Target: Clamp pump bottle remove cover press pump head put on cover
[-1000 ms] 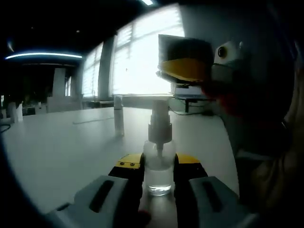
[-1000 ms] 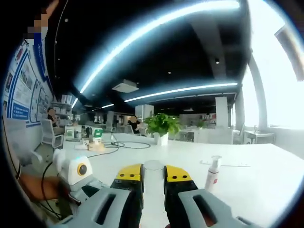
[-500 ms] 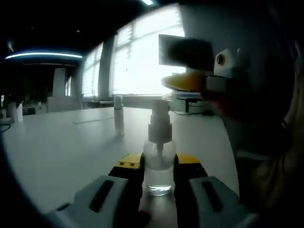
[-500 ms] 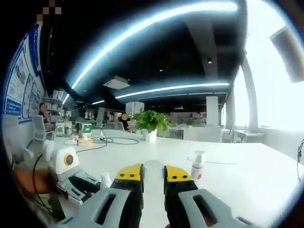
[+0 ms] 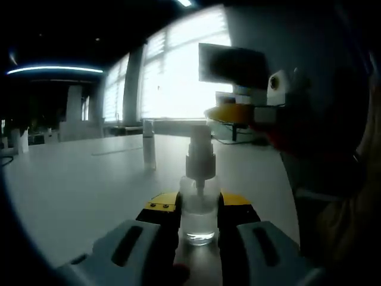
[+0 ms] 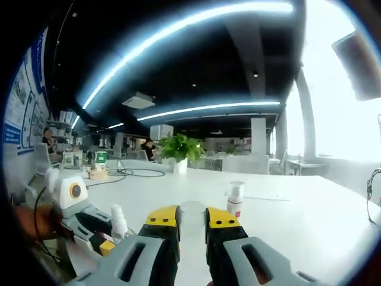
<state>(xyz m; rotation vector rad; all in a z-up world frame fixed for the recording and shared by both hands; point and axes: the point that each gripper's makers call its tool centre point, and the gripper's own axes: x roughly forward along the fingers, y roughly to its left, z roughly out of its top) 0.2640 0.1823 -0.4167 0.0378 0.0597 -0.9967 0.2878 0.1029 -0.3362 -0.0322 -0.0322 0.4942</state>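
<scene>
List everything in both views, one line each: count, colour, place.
pump bottle: 1, clear with pale pump head, upright on the table between the left gripper's jaws.
cover: 1, clear, between the right gripper's jaws.
second bottle: 1, white with a red label, standing farther back on the table.
table: 1, white, under everything.
potted plant: 1, green, on a far table.
cables: dark, on the table at back left.
left gripper: yellow-tipped jaws, shut on the pump bottle.
right gripper: yellow-tipped jaws, shut on the cover, raised beside the pump head.
</scene>
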